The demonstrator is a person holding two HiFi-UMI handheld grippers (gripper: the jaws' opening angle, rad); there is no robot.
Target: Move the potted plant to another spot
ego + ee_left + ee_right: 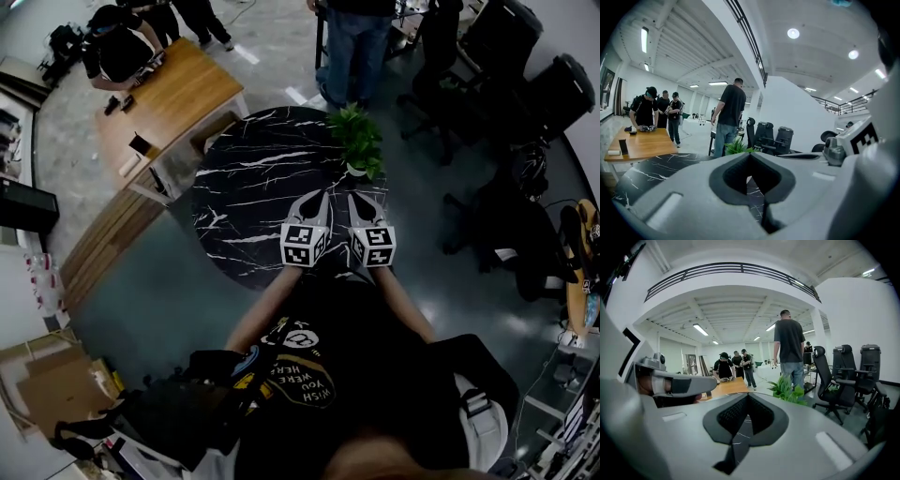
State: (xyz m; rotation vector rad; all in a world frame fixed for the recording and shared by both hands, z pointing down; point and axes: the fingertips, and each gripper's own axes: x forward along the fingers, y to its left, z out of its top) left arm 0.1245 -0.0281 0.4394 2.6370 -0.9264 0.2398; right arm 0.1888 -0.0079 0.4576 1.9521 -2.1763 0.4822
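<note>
The potted plant (358, 142) – leafy green, in a small white pot – stood upright near the black marble surface's (248, 202) far edge.

One readable print
"WISH YOU WERE HERE", upside down, on the person's black shirt (305, 380), nearside of the marble table (244, 206).

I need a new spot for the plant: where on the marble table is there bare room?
Most of the black marble table is bare: the whole left half, bordered by the wooden desk, and the middle. The far right rim is crowded: the potted plant stands there, with a person's legs and office chairs close behind.
</note>
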